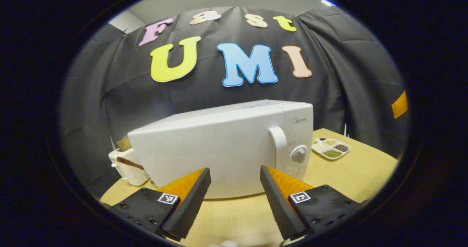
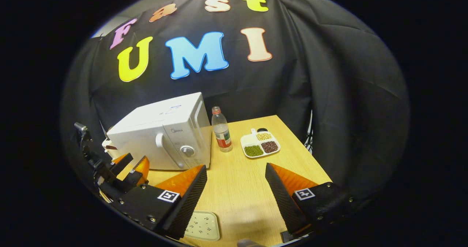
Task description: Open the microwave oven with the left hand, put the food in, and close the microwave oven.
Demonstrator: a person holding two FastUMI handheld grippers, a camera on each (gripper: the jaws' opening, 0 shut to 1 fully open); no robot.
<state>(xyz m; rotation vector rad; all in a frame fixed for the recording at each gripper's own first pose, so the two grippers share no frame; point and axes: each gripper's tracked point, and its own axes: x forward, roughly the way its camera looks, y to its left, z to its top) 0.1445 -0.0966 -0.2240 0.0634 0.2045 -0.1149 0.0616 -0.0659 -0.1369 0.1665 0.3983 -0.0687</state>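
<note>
A white microwave oven [image 1: 219,148] stands on the wooden table with its door shut; its handle [image 1: 278,139] and round knob [image 1: 299,154] sit at the right end of the front. My left gripper [image 1: 235,174] is open, a short way in front of the door, empty. In the right gripper view the microwave oven [image 2: 164,135] is at the left, and the left gripper [image 2: 128,164] hovers before it. My right gripper [image 2: 236,174] is open and empty above the table. A white divided dish of food [image 2: 260,144] lies to the right of the microwave.
A clear water bottle [image 2: 221,130] stands between the microwave and the dish. A small speckled white tray [image 2: 202,225] lies near the table's front edge. A white container [image 1: 126,164] sits left of the microwave. The table's right edge [image 2: 303,148] is close to the cloth wall.
</note>
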